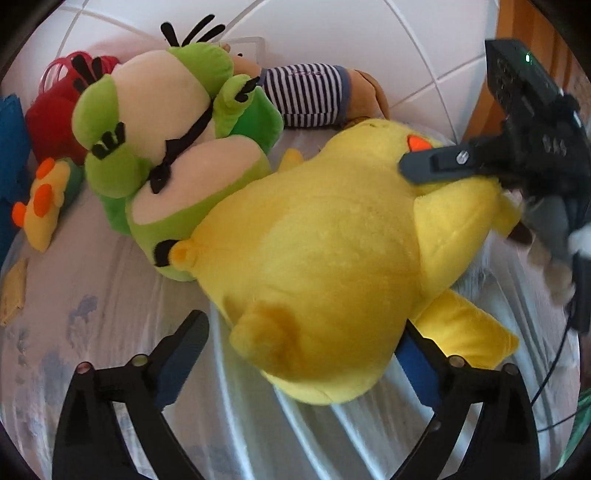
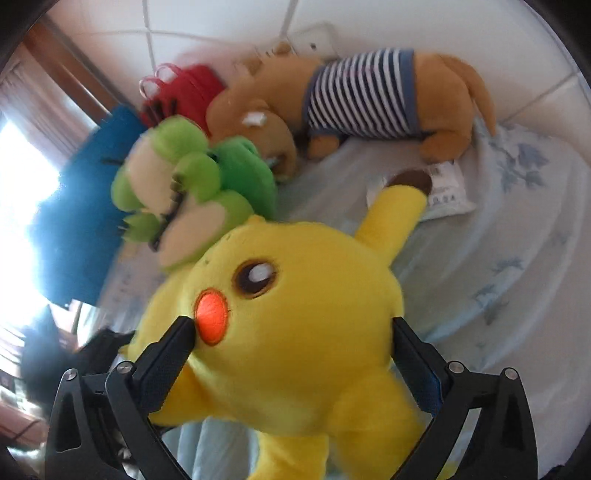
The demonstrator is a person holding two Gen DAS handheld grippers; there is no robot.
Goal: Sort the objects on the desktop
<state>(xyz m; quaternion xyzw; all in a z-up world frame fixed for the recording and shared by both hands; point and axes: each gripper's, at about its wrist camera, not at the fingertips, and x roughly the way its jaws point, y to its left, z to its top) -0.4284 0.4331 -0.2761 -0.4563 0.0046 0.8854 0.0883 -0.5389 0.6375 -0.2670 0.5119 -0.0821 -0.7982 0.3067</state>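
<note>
Yellow plush fills both views: a large, round-bodied yellow soft toy with orange cheek patches and a brown-tipped ear [image 2: 288, 332] is stretched across a pale, blue-flowered bedsheet [image 1: 92, 302], its side touching a green-and-cream plush frog with black stitching [image 1: 162, 147]. The right gripper [image 2: 291, 332] is spread wide around the toy's head, one black finger [image 2: 173, 343] pressed just beside the orange cheek and the other against the far side of the head — the head appears to be held between them. The left gripper [image 1: 306, 343] is likewise opened wide at the toy's lower body; the plush bulges between its fingers, though whether it is truly clamped cannot be told from this view. Behind, near the white tiled wall [image 1: 332, 29], a brown plush dog in a navy-striped shirt [image 2: 369, 96], a red plush [image 1: 51, 122] and a blue cushion [image 2: 85, 206] are gathered. The step in hand is judged to be a two-gripper carry of the yellow toy. Even pressure at both ends would be called for next, since so soft and bulky a body is likely to sag or slip out of one grip.
</note>
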